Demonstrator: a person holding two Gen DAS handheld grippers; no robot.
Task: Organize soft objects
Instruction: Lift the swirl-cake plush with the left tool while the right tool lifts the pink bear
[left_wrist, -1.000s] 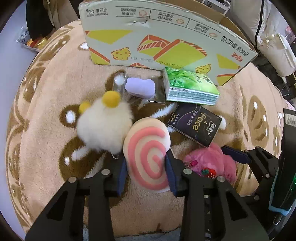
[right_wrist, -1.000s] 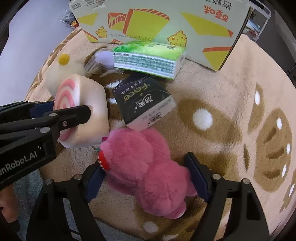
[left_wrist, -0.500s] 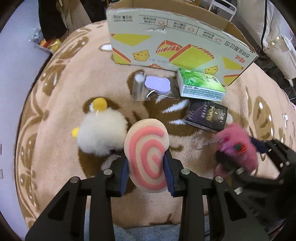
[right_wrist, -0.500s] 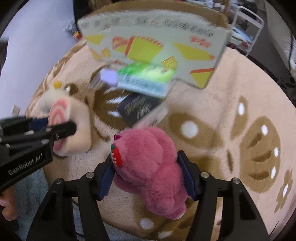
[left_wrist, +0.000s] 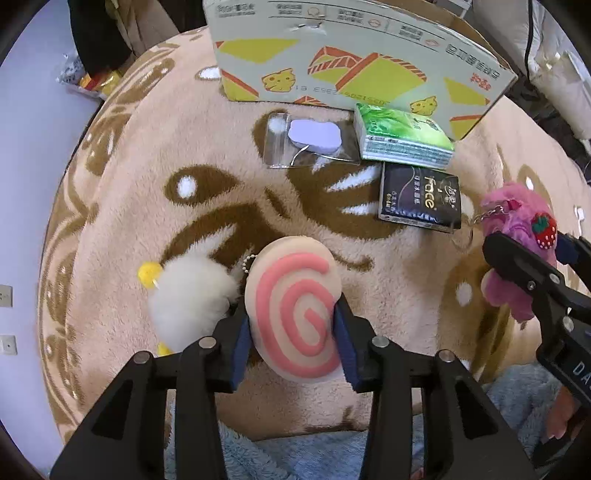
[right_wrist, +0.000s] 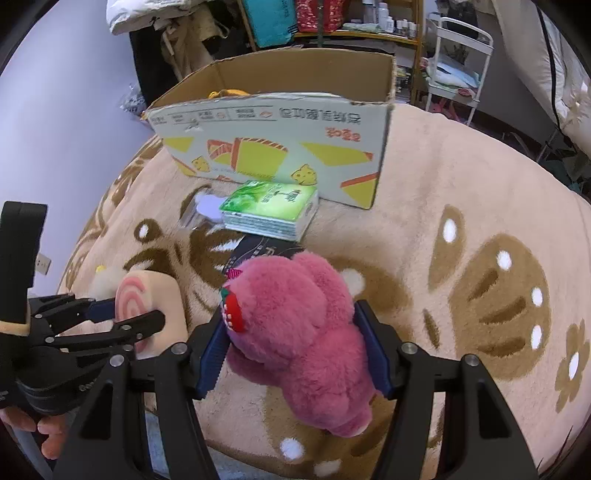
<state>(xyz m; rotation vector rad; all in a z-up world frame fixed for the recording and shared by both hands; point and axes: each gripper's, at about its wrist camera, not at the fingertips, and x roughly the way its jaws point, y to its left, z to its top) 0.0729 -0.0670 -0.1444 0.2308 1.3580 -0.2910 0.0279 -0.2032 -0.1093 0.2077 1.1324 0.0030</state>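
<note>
My left gripper (left_wrist: 291, 328) is shut on a pink-and-cream swirl plush (left_wrist: 293, 306) and holds it above the rug; it also shows in the right wrist view (right_wrist: 151, 295). A white fluffy toy with yellow pompoms (left_wrist: 184, 299) hangs beside it on a bead chain. My right gripper (right_wrist: 291, 354) is shut on a pink plush bear with a strawberry (right_wrist: 295, 332), lifted off the rug; the bear also shows in the left wrist view (left_wrist: 517, 236). An open cardboard box (right_wrist: 280, 136) stands at the back.
A green tissue pack (left_wrist: 402, 136), a black tissue pack (left_wrist: 421, 197) and a purple item in a clear bag (left_wrist: 314, 136) lie on the beige patterned rug (left_wrist: 147, 192) in front of the box. Shelves and a cart (right_wrist: 458, 55) stand behind.
Both grippers have risen and pulled back from the rug with their toys. The right gripper closed on the pink bear and lifted it. The white fluffy toy has come along beside the swirl plush.
</note>
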